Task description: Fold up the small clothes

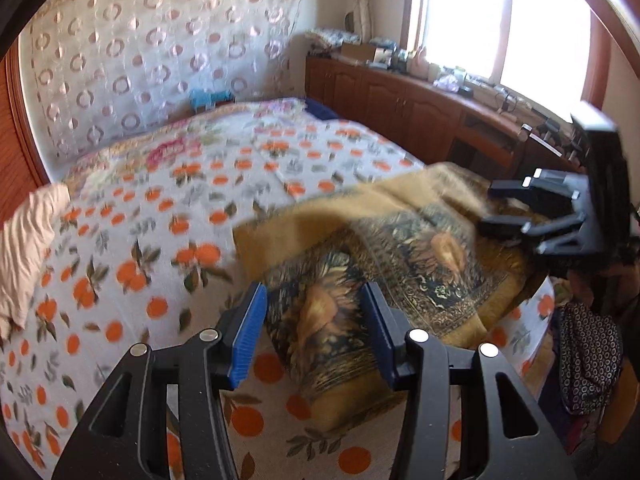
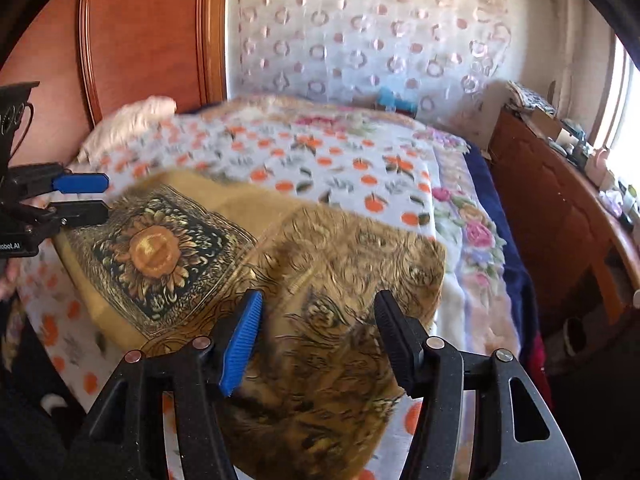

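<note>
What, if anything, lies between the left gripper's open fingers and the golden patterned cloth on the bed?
Nothing visible does. The left gripper hangs open directly over the golden patterned cloth, with only air between them. The right gripper is open over its other end.

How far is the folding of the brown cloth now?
Done: the brown cloth lies on the bed with one part already folded over. In hand: nothing; the left gripper and right gripper are open above it. Left: further folds and smoothing.

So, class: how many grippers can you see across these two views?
2. The left gripper hangs over the near end of the golden patterned cloth; the right gripper hangs over the cloth's other end. Neither holds anything. None seem hidden.
</note>
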`<state>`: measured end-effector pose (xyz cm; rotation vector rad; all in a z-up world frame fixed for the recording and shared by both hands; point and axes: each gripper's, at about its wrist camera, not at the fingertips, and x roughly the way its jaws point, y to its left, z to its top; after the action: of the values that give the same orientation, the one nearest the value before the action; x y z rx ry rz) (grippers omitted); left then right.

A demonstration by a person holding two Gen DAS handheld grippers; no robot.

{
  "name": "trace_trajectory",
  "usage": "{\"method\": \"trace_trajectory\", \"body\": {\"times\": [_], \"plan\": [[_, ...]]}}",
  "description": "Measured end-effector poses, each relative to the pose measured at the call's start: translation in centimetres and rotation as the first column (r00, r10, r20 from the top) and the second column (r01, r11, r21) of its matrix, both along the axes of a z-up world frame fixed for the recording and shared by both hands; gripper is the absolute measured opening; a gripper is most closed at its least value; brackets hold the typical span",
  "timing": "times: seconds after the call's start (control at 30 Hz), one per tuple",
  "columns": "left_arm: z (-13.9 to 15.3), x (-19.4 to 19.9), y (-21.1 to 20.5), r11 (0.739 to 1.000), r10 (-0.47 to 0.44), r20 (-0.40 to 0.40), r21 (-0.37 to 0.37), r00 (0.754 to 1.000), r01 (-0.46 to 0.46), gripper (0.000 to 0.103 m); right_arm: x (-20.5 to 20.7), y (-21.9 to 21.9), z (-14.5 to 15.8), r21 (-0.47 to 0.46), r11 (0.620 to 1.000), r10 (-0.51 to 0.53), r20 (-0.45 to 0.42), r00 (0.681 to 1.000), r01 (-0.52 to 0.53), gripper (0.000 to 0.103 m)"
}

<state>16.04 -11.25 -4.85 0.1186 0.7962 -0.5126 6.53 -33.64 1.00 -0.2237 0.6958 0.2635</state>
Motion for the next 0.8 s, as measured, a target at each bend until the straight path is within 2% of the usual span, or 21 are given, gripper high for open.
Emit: {"method": "trace_trajectory", "body": {"times": [0.1, 0.2, 0.33, 0.5, 0.67, 0.8], "plan": [[-1.3, 0.2, 0.4, 1.0, 0.014, -0.043, -0.011, 0.999, -0.014, 0.05, 1.3, -0.2, 2.4, -0.01, 0.999, 0.035, 0.033, 0.999, -0.035, 0.07], [-2.4, 0.1, 0.6, 0.999, 0.02, -0.071, -0.025, 0.997, -0.022, 0.051, 3.6, 0.7, 4.4, 0.003, 0.994, 0.11, 0.017, 0.994, -0.11, 0.071], [-3.6, 0.2, 1.0, 0.998, 0.035, -0.115, -0.05, 0.993, -0.041, 0.054, 7.5, 3.1, 4.9, 0.03, 0.968, 0.25, -0.074, 0.965, -0.248, 0.071], [-3.7, 0.1, 1.2, 0.996, 0.036, -0.123, -0.073, 0.992, -0.045, 0.055, 12.4, 6.5, 2.8, -0.019, 0.929, 0.357, -0.21, 0.91, -0.369, 0.071], [-3.5, 0.1, 1.6, 0.995, 0.03, -0.139, -0.086, 0.99, -0.042, 0.055, 16.4, 7.2, 1.8, 0.024, 0.887, 0.442, -0.334, 0.833, -0.461, 0.071], [-3.2, 0.1, 1.5, 0.997, 0.023, -0.13, -0.073, 0.991, -0.032, 0.055, 19.8, 6.7, 0.5, 0.072, 0.868, 0.474, -0.418, 0.775, -0.492, 0.071]]}}
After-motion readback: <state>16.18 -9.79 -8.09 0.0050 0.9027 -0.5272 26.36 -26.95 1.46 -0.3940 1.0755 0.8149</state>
